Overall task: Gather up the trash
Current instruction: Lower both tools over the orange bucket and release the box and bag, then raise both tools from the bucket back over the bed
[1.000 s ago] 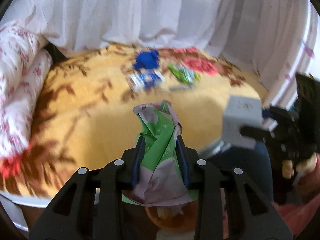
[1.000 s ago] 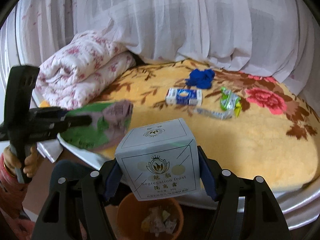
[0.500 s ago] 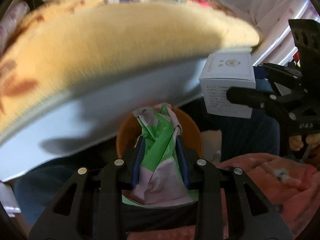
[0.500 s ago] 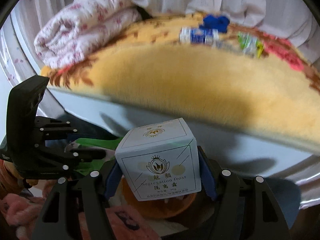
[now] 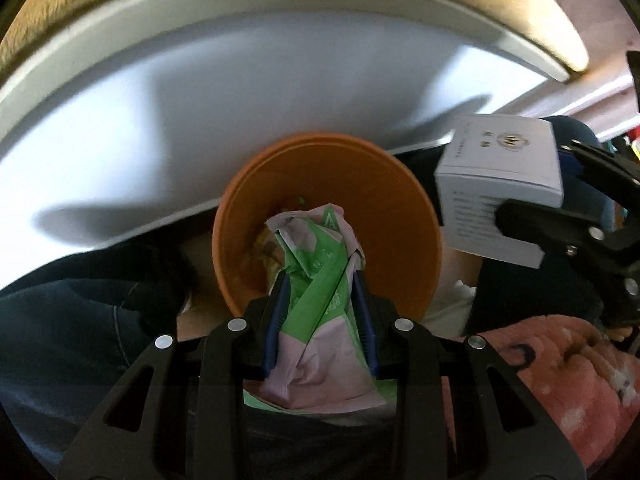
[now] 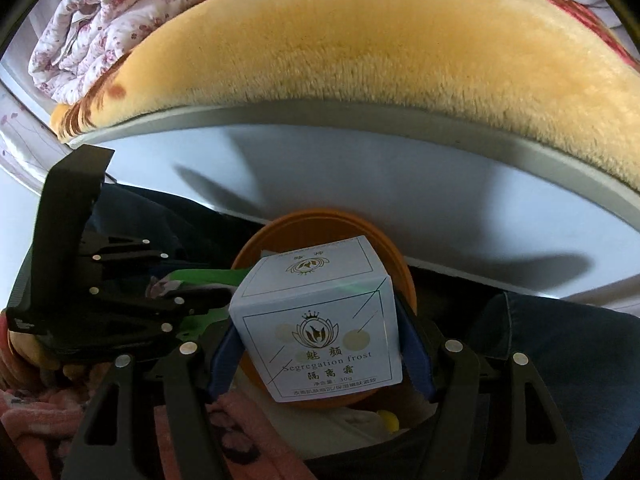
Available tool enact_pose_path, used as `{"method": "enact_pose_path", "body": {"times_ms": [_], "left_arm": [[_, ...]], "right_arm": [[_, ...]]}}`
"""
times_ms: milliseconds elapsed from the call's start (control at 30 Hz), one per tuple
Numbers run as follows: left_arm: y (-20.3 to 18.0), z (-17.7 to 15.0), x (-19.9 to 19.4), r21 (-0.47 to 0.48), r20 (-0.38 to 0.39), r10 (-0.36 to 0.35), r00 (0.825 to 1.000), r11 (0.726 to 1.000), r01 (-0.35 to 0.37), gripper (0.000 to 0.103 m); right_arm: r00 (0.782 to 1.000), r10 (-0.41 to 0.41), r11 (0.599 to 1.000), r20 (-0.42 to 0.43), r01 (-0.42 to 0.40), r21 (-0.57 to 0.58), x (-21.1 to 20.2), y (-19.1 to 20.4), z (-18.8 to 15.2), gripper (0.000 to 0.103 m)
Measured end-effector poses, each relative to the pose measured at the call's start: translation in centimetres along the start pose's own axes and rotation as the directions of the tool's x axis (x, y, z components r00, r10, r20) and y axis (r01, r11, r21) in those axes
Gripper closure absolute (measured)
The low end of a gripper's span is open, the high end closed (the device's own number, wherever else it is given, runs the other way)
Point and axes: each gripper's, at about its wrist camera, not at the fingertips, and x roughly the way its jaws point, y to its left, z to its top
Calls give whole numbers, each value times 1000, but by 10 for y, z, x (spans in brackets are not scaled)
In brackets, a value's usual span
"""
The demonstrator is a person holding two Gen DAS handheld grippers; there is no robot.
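Observation:
My left gripper (image 5: 320, 280) is shut on a crumpled green and pink wrapper (image 5: 320, 300), which hangs over the mouth of an orange bin (image 5: 384, 184) holding some scraps. My right gripper (image 6: 316, 320) is shut on a white cardboard box (image 6: 320, 320) with a gold emblem, held above the same orange bin (image 6: 308, 224). In the left wrist view the box (image 5: 500, 176) sits just right of the bin, gripped by the right gripper (image 5: 560, 216). The right wrist view has the left gripper (image 6: 192, 292) at left, level with the bin's rim.
A bed with a white side panel (image 6: 400, 184) and yellow plush blanket (image 6: 360, 40) rises right behind the bin. A folded floral quilt (image 6: 92, 20) lies at the bed's left. Dark trouser legs (image 5: 72, 320) and pink fleece (image 5: 560, 368) flank the bin.
Both grippers have come down from above the bed to just over the orange bin and tipped downward. The wrapper and box stay gripped; the trash on the bed has slid out of view.

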Motion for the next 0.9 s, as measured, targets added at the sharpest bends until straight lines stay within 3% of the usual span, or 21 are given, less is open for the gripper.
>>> {"method": "enact_pose_path", "body": {"times_ms": [100,167,200,233,600,833,900], "left_arm": [[4,-1,3,-24,-9,17,1000,1000,-17,64],[5,-2,0,-35,3,10,1000,999,-10,51],[5,-2,-3,-38,16,14,1000,999,-13,35],[4,-2,-7,-39,34,24,999,999,-23,30],[6,-3,-20,-48,58,58,997,997,-56,29],[-2,-1,-41,-18,111,86,990,996,-84,29],[-4,1,-49,-10,133,93,987,996,-92,25]], "right_arm": [[1000,3,1000,-16,-3,2,2,0,1,29],[1000,-5,1000,-11,5,-2,1,1,3,26],[1000,-8,1000,-8,8,-3,0,1,3,26],[1000,-15,1000,-4,15,-4,-1,2,5,24],[997,-70,997,20,70,-14,-13,0,12,21],[994,-90,996,54,91,-21,-30,1,17,20],[992,-104,994,70,105,-22,-36,2,19,19]]}}
